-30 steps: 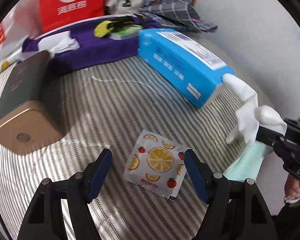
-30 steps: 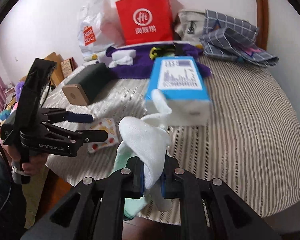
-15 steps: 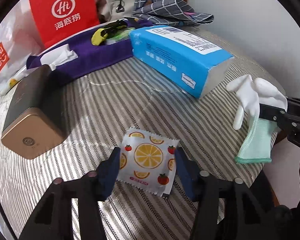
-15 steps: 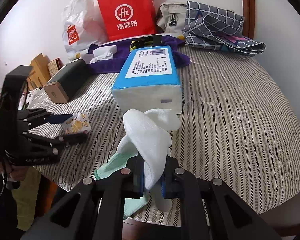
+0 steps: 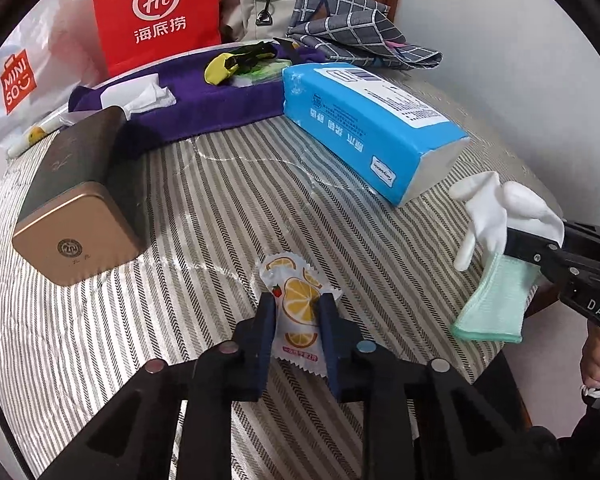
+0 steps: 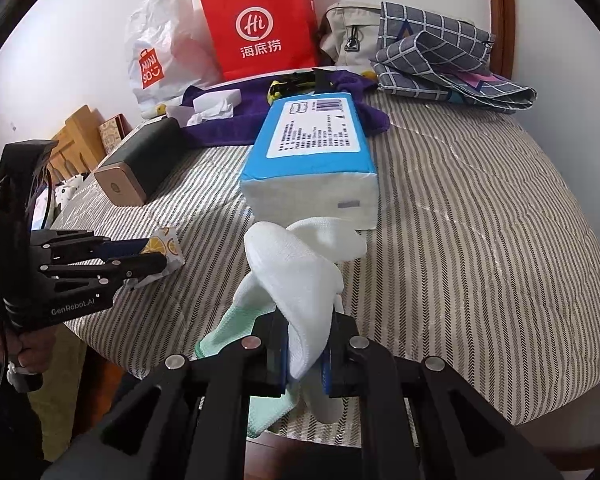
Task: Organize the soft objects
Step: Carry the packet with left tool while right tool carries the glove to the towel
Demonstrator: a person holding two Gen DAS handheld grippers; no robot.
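My left gripper (image 5: 296,312) is shut on a small white tissue packet printed with orange slices (image 5: 296,300), squeezed between the blue pads just above the striped bedcover (image 5: 220,200). It also shows in the right wrist view (image 6: 166,246). My right gripper (image 6: 306,356) is shut on a white glove with a mint green cuff (image 6: 296,280), held above the bed's near edge. The glove also shows in the left wrist view (image 5: 496,208). A blue tissue pack (image 5: 364,120) lies beyond both, and a purple cloth (image 5: 204,100) holds small items at the back.
A gold and dark box (image 5: 72,192) lies at the left. A red paper bag (image 5: 156,12), a white Miniso bag (image 5: 16,80), a beige pouch (image 6: 348,36) and a checked grey cloth (image 5: 352,36) stand along the wall. The bed edge curves close in front.
My left gripper has moved in over the orange-print packet and shut on it, crumpling it. The right gripper has risen a little with the glove still held.
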